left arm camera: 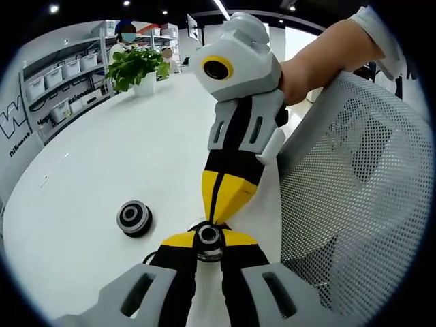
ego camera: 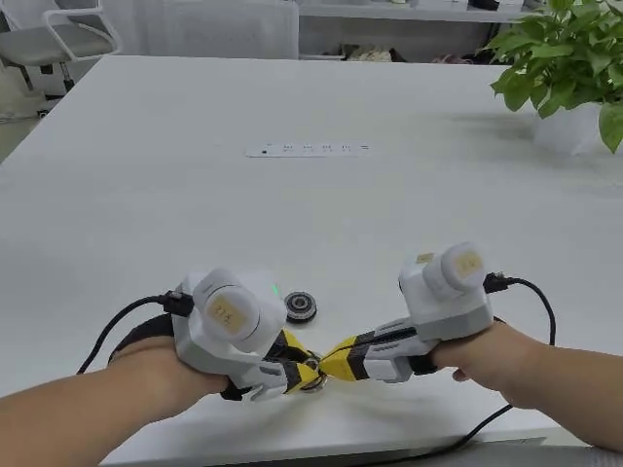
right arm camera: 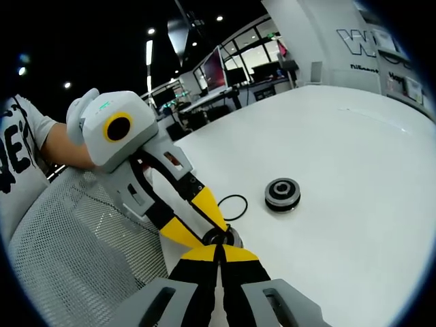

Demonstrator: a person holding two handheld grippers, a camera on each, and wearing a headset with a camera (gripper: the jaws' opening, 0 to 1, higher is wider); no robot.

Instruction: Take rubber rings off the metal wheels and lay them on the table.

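Observation:
A small metal wheel [left arm camera: 209,238] with a black rubber ring sits clamped between the yellow tips of my left gripper [left arm camera: 209,242], low over the table's near edge. My right gripper [right arm camera: 219,249] meets it head-on, its jaws shut on the ring at the wheel's rim [right arm camera: 227,238]. In the head view the left gripper [ego camera: 305,374] and the right gripper [ego camera: 327,362] touch tip to tip. A second wheel [ego camera: 301,306] with its ring on stands on the white table [ego camera: 292,214] just behind them. One loose black ring [right arm camera: 231,206] lies flat on the table beside the grippers.
A grey mesh chair [left arm camera: 354,184] is close behind the table's near edge. A potted plant [ego camera: 565,58] stands at the far right, and a white power strip [ego camera: 307,149] lies mid-table. An office chair [ego camera: 58,34] stands beyond the far left corner.

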